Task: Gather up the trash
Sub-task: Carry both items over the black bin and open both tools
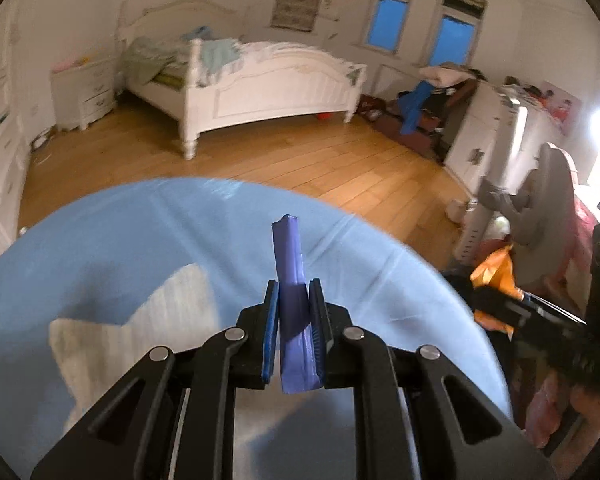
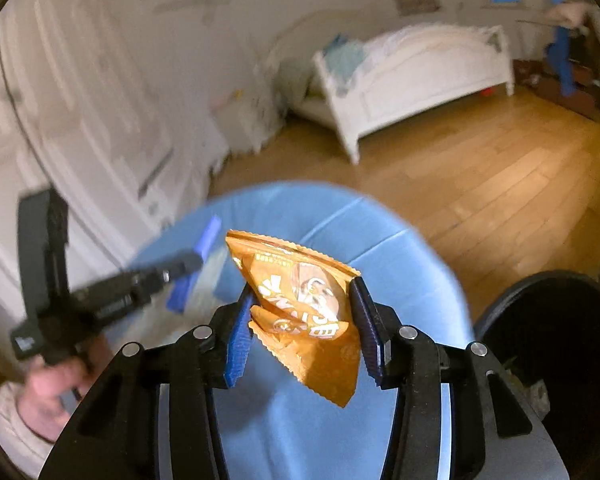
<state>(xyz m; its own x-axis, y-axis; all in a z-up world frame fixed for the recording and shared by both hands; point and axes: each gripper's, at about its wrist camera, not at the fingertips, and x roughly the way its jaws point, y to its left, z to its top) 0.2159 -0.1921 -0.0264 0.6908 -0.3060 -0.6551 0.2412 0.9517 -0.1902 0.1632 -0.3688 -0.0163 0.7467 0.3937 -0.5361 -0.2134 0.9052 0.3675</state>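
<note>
Wooden plank flooring (image 1: 300, 164) runs back to a white carved bed frame (image 1: 276, 88) with rumpled pale bedding, and in front of both cameras lies a round table under a light blue cloth (image 1: 148, 232).

Only the left wrist view shows two blue-lit windows (image 1: 420, 24) on the far wall, a white nightstand (image 1: 84, 92) beside the bed, a cluttered pile of clothes near a white cabinet at the right, and a cream ribbed cloth (image 1: 112, 332) lying on the blue cover. It also catches the other tool at the right edge, blurred, with orange showing at its tip.

Only the right wrist view shows tall white wardrobe doors (image 2: 92, 112) on the left, a round black bin rim (image 2: 548, 320) at the lower right just past the table edge, and the person's hand (image 2: 56, 384) with a pale sleeve cuff gripping the black handle of the other tool.

Angled downward over the table, the left gripper (image 1: 294, 308) has its blue pads pressed narrowly together on a folded violet-blue plastic wrapper (image 1: 290, 280), which stands upright out of the pinch, clear of the cloth.

Also tilted down, the right gripper (image 2: 304, 312) pinches a crumpled orange printed snack packet (image 2: 304, 304) across its width, jaws partway apart; the packet hangs above the blue cloth, left of the bin.
</note>
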